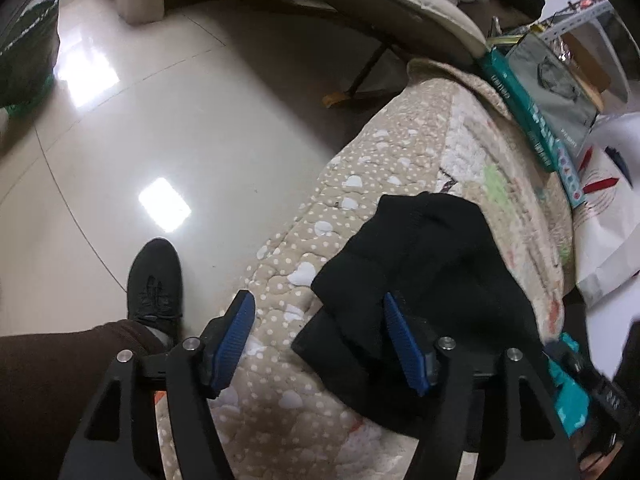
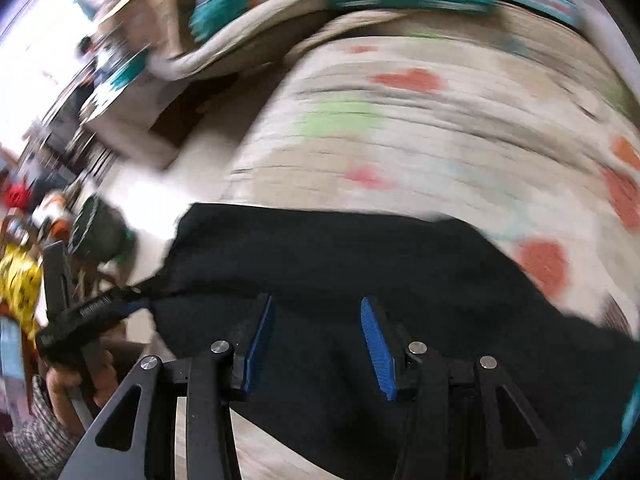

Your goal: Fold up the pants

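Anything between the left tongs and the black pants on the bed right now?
Nothing visible. The left tongs are open right at the edge of the black pants, with only the quilted bed cover under the gap. One blue pad already lies over the fabric. The right tongs are open above the pants too.

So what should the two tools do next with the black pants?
Probably close the left tool on the near edge of the black pants. Both tools are open, and the pants lie bunched on the quilt, with the right tool over them, holding nothing.
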